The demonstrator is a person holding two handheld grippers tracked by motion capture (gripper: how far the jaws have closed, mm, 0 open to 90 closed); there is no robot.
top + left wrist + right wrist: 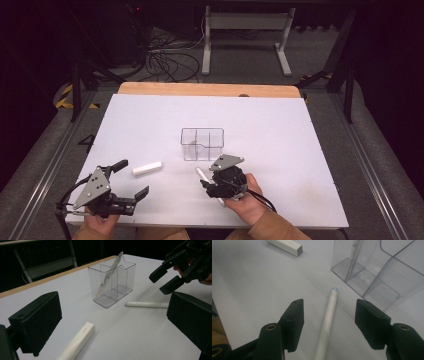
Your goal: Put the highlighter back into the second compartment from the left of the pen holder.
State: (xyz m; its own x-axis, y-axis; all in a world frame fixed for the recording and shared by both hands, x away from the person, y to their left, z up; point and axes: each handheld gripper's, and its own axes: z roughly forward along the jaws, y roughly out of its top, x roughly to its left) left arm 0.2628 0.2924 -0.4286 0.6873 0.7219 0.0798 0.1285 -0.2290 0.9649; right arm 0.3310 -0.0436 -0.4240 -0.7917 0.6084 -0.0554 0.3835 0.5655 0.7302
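White round pen, one, is lying on the white table between the spread jaws of the right gripper, untouched. One white rectangular stick is lying near the left gripper, also spread. One clear plastic divided holder is holding one clear item, leaning.

lab, floor cables, dark rig frames

Dark room, grey floor, cables, white frame.
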